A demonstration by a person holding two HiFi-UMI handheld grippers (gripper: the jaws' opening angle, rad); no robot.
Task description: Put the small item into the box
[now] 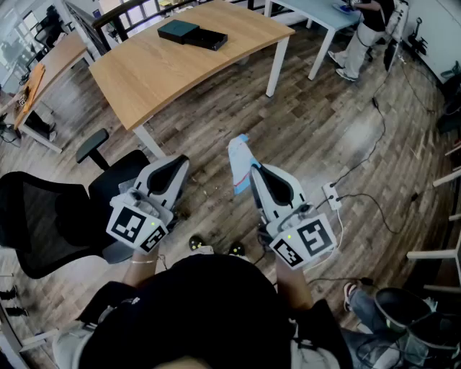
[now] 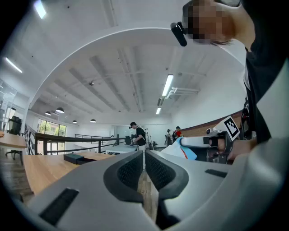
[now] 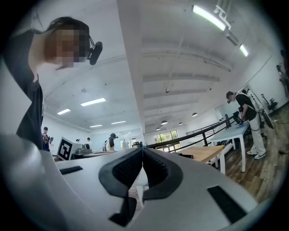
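A flat white packet with blue and red print [image 1: 240, 164] sticks up and away from my right gripper [image 1: 252, 171], which is shut on its lower end. In the right gripper view the packet [image 3: 133, 67] shows edge-on as a white band rising from the closed jaws of the right gripper [image 3: 142, 149]. My left gripper [image 1: 180, 164] is held beside it, shut and empty; its pads meet at the tips of the left gripper [image 2: 144, 153]. A black box [image 1: 178, 29] with a flat black part beside it [image 1: 207, 40] lies far ahead on the wooden table [image 1: 144, 79]. The box [image 2: 74, 158] also shows in the left gripper view.
A black office chair [image 1: 43, 223] stands at my left, and a second chair [image 1: 108, 155] by the table leg. A power strip [image 1: 333, 196] with cables lies on the wood floor to the right. A person [image 1: 360, 36] stands at a white table [image 1: 317, 14].
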